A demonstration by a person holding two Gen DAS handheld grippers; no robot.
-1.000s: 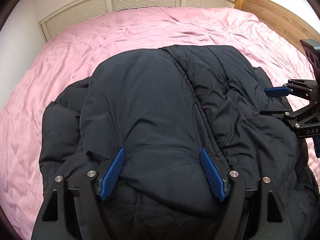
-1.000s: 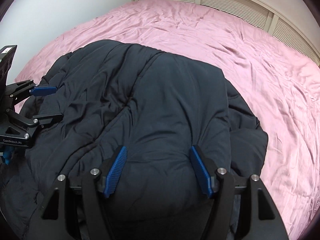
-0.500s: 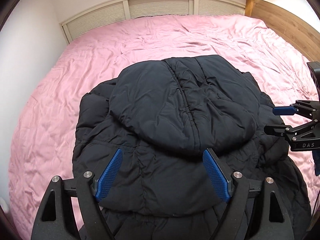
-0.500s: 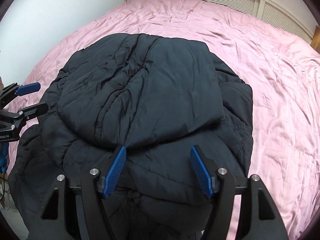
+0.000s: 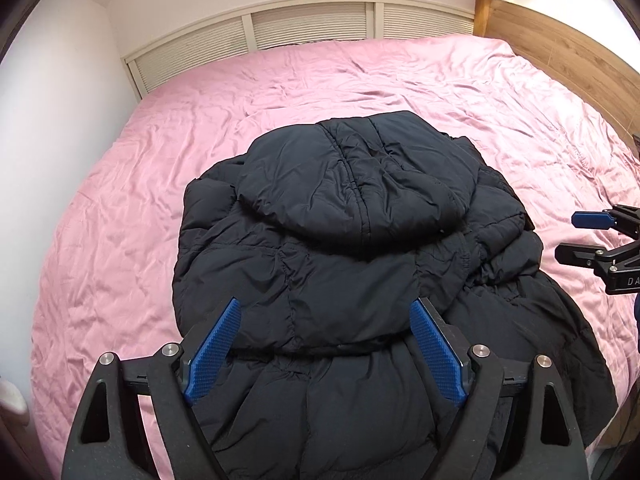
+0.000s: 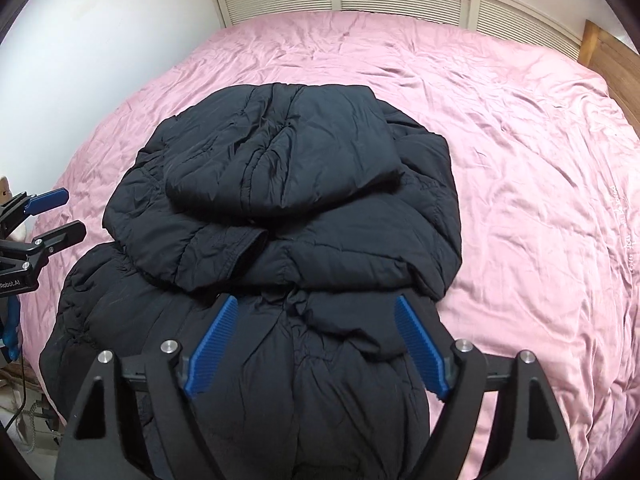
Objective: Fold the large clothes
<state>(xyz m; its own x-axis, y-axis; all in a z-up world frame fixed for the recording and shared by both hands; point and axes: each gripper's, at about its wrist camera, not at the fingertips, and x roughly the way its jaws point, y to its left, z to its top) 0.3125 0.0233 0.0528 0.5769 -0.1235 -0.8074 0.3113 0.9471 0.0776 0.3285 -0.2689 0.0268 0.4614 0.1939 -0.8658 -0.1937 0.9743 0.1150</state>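
Black puffer jacket lies lengthwise, hood seemingly farthest.

"robot.ai" on left gripper body, "da" on right gripper body

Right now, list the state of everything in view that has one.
jacket: partly folded, hood laid flat over the body, lying on the bed
bedsheet: spread out, wrinkled
left gripper: jaws opening, nothing pinched
right gripper: jaws opening, nothing pinched
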